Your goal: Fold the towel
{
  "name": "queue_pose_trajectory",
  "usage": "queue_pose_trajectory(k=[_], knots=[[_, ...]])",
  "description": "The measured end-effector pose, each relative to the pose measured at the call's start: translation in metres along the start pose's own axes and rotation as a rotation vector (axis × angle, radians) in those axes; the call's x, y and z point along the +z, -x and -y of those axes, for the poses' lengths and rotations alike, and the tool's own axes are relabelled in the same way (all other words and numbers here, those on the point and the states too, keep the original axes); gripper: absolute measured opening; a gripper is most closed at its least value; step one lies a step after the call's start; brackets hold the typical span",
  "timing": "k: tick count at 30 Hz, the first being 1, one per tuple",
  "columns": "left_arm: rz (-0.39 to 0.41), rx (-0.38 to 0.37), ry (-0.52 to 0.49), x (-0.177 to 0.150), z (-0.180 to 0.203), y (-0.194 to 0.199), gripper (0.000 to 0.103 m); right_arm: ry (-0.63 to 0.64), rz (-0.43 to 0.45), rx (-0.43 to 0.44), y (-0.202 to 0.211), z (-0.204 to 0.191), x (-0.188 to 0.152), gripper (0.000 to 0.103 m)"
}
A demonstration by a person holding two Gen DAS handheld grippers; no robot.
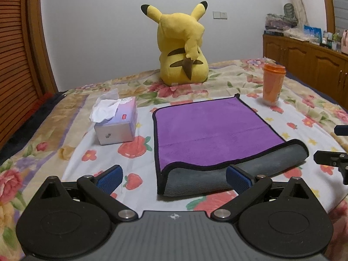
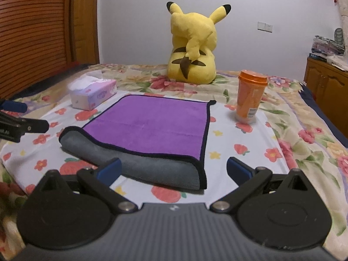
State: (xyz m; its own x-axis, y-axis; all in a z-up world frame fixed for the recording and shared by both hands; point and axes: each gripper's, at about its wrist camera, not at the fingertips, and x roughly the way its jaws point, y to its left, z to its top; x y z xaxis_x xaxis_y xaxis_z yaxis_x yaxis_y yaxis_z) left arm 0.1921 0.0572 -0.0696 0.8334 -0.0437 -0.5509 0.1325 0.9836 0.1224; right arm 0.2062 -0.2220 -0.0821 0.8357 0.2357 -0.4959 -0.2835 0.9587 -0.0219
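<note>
Left wrist view: the left gripper point(image 1: 173, 177) hangs with its fingers spread wide and empty, just short of the towel point(image 1: 208, 130). The towel lies on the bedsheet point(image 1: 143, 158), purple face up, its near hem rolled over to show grey. A first fold seems barely begun; next, each gripper must pinch a near corner. The tissue box point(image 1: 116, 122) sits left of the towel.

Right wrist view: the right gripper point(image 2: 173, 171) is likewise wide and empty before the towel point(image 2: 152, 126). The orange cup point(image 2: 250, 95) stands right of the towel. The towel's near corners hide under the roll.

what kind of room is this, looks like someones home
Most likely a bedroom: the towel lies on a bed with a floral sheet, a Pikachu plush sits at the far side, and wooden cabinets line the wall.
</note>
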Motion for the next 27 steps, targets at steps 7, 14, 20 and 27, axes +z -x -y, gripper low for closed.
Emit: queue_pose_trajectory(k=[7,14,20,27], knots=[[-0.048,-0.024,0.019,-0.003,-0.006,-0.019,0.093,0.014,-0.020,-0.003,-0.013,0.000,0.001,0.103],[-0.088,-0.065,0.032,-0.006,-0.009,-0.035,0.082,0.023,-0.031,-0.002,-0.024,0.002,0.004,0.103],[-0.099,-0.067,0.046,-0.004,-0.014,-0.048,0.072,0.026,-0.051,0.011,-0.036,0.002,0.005,0.103],[-0.104,-0.082,0.091,-0.001,-0.023,-0.067,0.056,0.051,-0.091,0.041,-0.050,0.002,0.005,0.092]])
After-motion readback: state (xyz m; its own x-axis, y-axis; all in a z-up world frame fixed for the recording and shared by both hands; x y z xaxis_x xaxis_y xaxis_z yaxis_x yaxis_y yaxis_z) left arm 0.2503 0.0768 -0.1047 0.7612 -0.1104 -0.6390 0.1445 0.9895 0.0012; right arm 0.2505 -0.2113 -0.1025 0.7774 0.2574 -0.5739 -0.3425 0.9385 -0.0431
